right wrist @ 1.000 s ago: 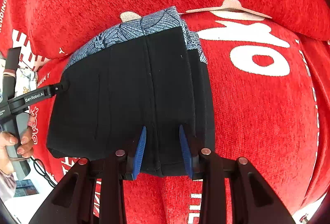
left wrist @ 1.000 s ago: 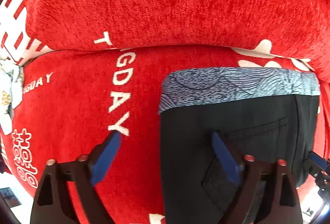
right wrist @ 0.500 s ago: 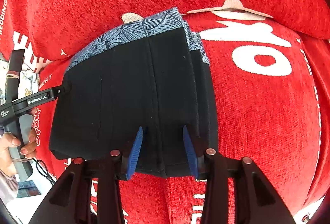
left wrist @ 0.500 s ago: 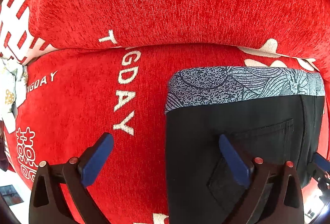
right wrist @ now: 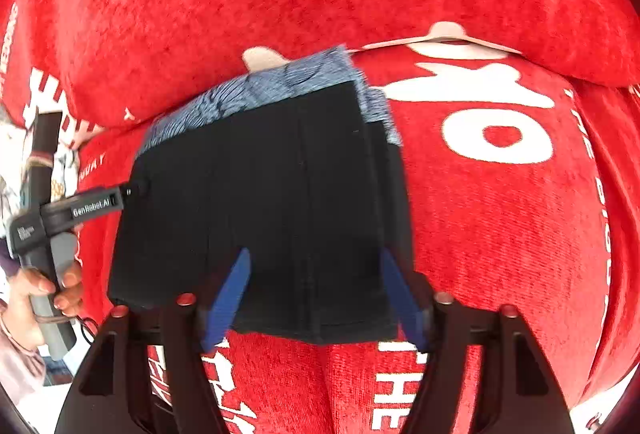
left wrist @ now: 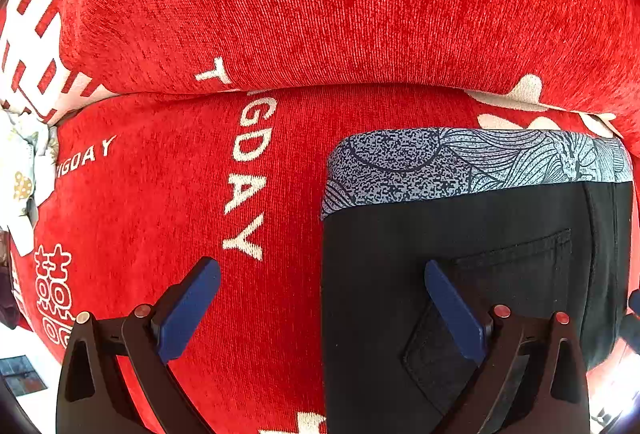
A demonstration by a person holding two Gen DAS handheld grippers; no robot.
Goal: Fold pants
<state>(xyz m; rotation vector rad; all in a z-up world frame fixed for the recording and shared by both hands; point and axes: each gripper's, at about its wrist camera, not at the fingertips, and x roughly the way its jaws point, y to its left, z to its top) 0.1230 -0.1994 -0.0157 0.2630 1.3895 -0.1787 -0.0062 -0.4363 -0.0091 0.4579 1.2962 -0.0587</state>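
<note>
In the left wrist view, the left gripper point(left wrist: 320, 298) is spread wide and empty astride the folded pants' point(left wrist: 460, 274) near-left edge on the red cover point(left wrist: 160, 214), seemingly released. In the right wrist view, the right gripper point(right wrist: 316, 298) is likewise parted over the near edge; the patterned waistband point(right wrist: 260, 90) points away, along the bundle's longer axis.

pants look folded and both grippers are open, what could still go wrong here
1. The right gripper straddles the near edge of the pants; withdrawing carelessly could drag the top layer open.
2. The left gripper has one finger over the pocket side and could snag it.
3. The soft red cushion may let the stack slump.
</note>
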